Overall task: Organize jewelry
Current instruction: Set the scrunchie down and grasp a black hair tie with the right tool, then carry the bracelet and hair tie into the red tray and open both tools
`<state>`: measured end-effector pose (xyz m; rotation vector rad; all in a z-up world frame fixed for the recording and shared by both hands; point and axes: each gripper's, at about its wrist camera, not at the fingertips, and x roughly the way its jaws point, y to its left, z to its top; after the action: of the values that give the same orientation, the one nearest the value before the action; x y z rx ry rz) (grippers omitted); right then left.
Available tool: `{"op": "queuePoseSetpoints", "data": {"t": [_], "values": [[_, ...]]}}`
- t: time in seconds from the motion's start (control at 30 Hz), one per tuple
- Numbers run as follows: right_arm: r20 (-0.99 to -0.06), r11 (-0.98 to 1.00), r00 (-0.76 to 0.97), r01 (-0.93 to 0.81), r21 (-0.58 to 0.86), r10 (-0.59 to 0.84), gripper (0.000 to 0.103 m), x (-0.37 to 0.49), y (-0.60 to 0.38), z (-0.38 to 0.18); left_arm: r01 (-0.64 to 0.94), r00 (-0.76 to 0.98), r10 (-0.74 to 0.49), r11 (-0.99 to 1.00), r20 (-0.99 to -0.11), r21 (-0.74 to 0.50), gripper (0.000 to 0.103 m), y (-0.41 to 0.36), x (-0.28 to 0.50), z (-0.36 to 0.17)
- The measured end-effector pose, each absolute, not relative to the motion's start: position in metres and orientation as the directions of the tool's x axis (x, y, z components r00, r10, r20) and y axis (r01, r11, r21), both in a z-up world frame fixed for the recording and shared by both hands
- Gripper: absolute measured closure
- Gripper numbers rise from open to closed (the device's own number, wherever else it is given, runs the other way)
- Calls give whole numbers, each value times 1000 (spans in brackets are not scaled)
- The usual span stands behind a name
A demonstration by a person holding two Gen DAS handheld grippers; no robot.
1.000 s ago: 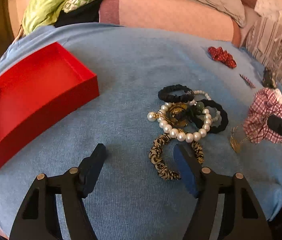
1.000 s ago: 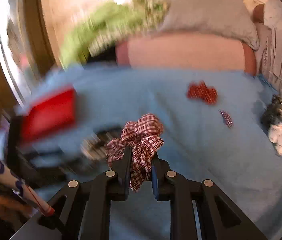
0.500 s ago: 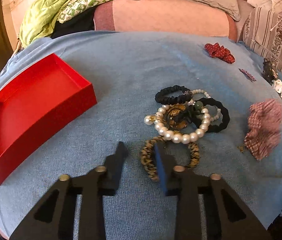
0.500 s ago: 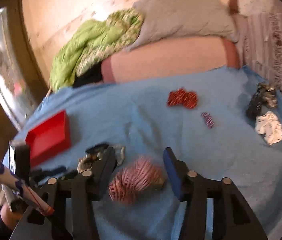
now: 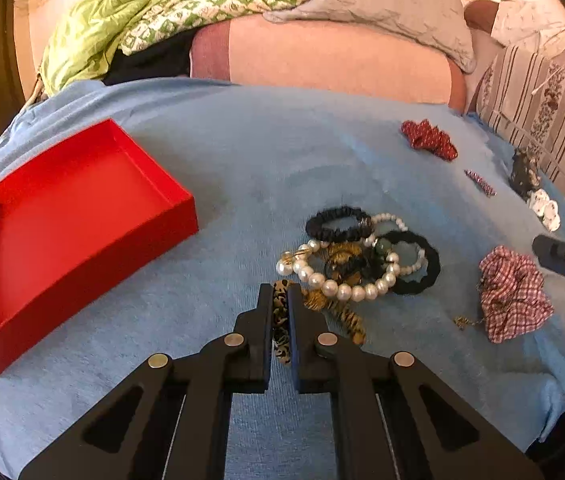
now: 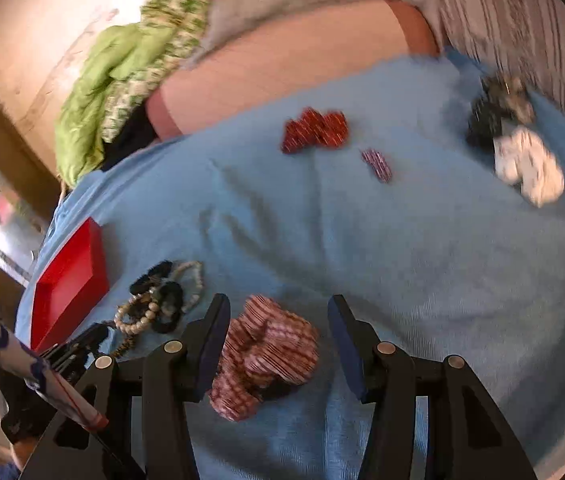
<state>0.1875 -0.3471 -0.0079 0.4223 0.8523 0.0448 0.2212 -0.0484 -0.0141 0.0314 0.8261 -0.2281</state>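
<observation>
Blue knit blanket [image 5: 266, 160] spread over a bed; pink bolster [image 5: 334, 64], grey pillow [image 5: 382, 4] and green quilt [image 5: 130, 4] heaped at the far end, striped cushion [image 5: 542, 96] to the right. One red tray [image 5: 66, 216] at the left, nothing visible inside. One tangled pile [image 5: 362, 256] near the middle: two black hair ties, two pearl bracelets. One leopard-print hair band [image 5: 280, 312] clenched in the left gripper [image 5: 280, 300], jaws pinched tight on it, its other end trailing under the pearls. One checked scrunchie [image 6: 266, 352] lying between the parted fingers of the right gripper [image 6: 278, 340], released, untouched. Farther off: one red scrunchie [image 5: 428, 140], one small striped clip [image 5: 480, 182], one dark scrunchie [image 5: 522, 168], one white scrunchie [image 5: 544, 210]
</observation>
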Motion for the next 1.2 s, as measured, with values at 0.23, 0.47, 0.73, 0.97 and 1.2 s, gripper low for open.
{"op": "queuePoseSetpoints", "data": {"t": [0.23, 0.47, 0.73, 0.97, 1.2], "values": [[-664, 933, 694, -35, 358, 280, 48, 199, -302, 15, 218, 714, -196, 975, -672, -52, 97, -40, 214, 8], [-768, 925, 529, -100, 367, 362, 72, 248, -249, -24, 203, 719, -179, 978, -672, -43, 97, -27, 215, 11], [-718, 954, 634, -128, 271, 289, 94, 234, -245, -4, 192, 717, -182, 979, -672, -60, 97, -21, 214, 11], [-570, 947, 765, -166, 274, 299, 94, 200, -255, 36, 200, 729, -197, 977, -655, -71, 97, -19, 209, 21], [-560, 936, 756, -212, 282, 340, 94, 200, -232, 45, 187, 748, -201, 978, -632, -89, 97, 1, 203, 36]]}}
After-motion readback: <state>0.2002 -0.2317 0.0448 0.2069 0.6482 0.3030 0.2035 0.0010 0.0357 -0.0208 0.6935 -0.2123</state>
